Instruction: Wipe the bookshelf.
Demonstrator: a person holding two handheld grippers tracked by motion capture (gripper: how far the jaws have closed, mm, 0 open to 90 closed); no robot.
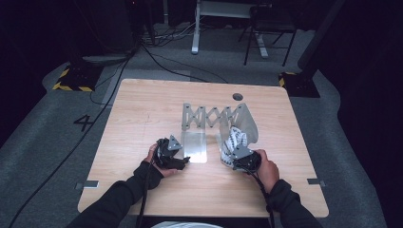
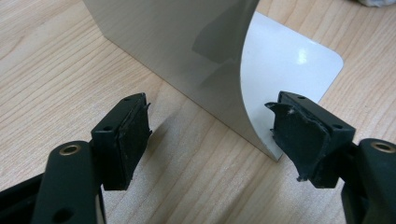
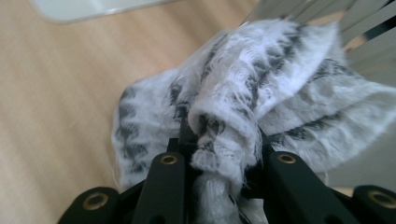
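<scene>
A grey metal rack (image 1: 209,116) with a scissor lattice and two end plates stands mid-table. My left gripper (image 1: 186,161) (image 2: 212,140) is open at the near corner of the left end plate (image 2: 187,56). The plate's upright edge stands between the jaws, close to the right pad (image 2: 303,140), and neither pad presses on it. My right gripper (image 1: 231,154) (image 3: 219,140) is shut on a bunched white cloth with black markings (image 1: 235,139) (image 3: 261,84). The cloth rests against the right end plate (image 1: 247,121).
The wooden table (image 1: 142,118) has a round cable hole (image 1: 237,97) near its far edge. Beyond it, on the grey floor, are cables (image 1: 166,57), a desk leg (image 1: 195,28) and a chair (image 1: 268,28). The left plate's flat foot (image 2: 289,60) lies on the wood.
</scene>
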